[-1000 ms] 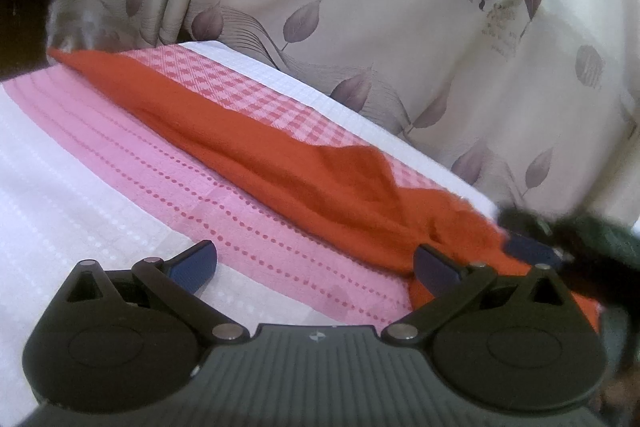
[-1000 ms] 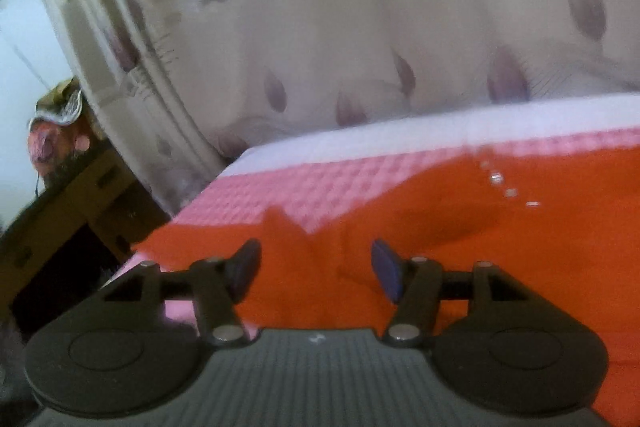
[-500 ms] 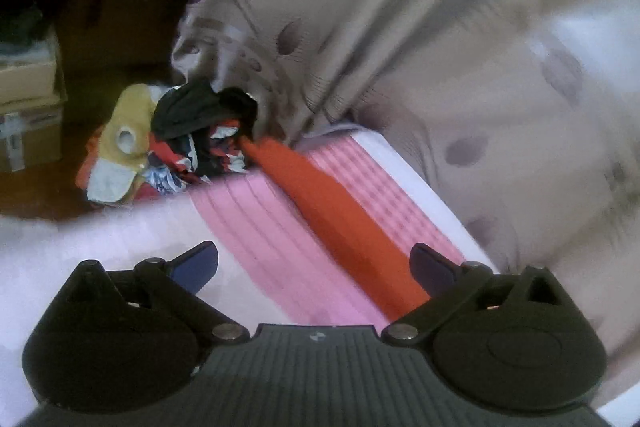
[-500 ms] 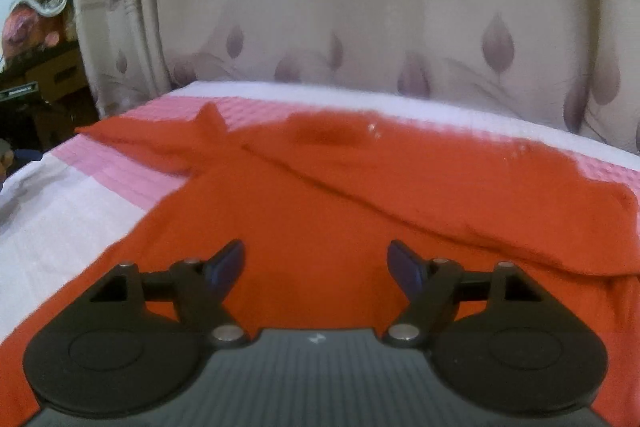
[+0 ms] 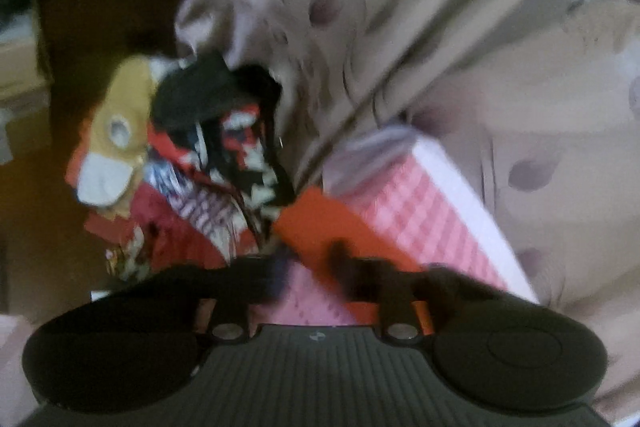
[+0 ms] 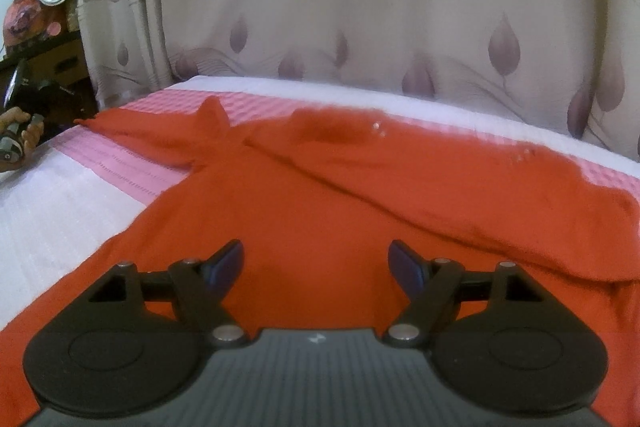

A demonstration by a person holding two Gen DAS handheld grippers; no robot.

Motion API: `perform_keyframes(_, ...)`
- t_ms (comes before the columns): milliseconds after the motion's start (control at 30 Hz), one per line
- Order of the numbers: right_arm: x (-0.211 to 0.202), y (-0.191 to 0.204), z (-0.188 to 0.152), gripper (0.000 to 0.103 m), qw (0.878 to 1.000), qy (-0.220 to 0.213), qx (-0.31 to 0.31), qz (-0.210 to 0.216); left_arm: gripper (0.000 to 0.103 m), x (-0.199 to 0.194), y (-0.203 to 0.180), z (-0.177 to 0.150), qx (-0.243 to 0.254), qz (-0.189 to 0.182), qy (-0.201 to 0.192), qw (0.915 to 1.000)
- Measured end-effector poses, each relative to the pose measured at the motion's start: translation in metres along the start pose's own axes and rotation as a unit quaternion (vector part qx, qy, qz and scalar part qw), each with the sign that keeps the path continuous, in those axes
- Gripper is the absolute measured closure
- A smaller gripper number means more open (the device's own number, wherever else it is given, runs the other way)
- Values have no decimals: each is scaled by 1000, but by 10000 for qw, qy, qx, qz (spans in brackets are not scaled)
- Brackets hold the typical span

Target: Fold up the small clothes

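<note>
Both tongs have changed: the left gripper [image 5: 306,269], wide apart half a second ago, has narrowed around the end of the orange-red knit garment [image 6: 360,195], too blurred to tell if it pinches. The right gripper [image 6: 316,263] stays spread over the garment lying on the pink-and-white bedcover [image 6: 60,195].

I am looking at a plain orange-red garment [image 6: 328,211] lying on a bed cover [image 6: 60,195] banded white, pink-striped and pink-checked. The curtain [image 6: 360,15] is showing beige with mauve leaves. My gripper fingers [image 6: 226,263] are showing dark blue pads.
</note>
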State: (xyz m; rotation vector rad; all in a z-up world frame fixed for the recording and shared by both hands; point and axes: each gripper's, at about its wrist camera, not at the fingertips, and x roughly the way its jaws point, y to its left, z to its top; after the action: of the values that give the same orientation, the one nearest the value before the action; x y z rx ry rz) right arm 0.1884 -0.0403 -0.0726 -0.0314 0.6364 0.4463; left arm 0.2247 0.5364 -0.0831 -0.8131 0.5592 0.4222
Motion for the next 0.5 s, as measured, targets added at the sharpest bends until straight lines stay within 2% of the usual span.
perform_keyframes(67,-1,-3,0,23,9999,-49,114,6,96,-17,-11,1,-106,-130,-198,9997)
perform_keyframes(167,-4,-13,0,23,9988,-158,455,60,101,-45,-46,1,180,-366,-397,9984)
perform_keyframes(233,-7,-23,-1,23,9966,-269,770,82,101,-72,-76,-4,318,-861,-491,9946)
perform_keyframes(367,-14,-39,-3,19,9907,-505,1256,159,101,-129,-156,-21,1007,-1220,-891,9834)
perform_keyframes(500,-19,-44,-4,19,9878,-689,1384,201,101,-162,-233,-46,1534,-1785,-698,9694)
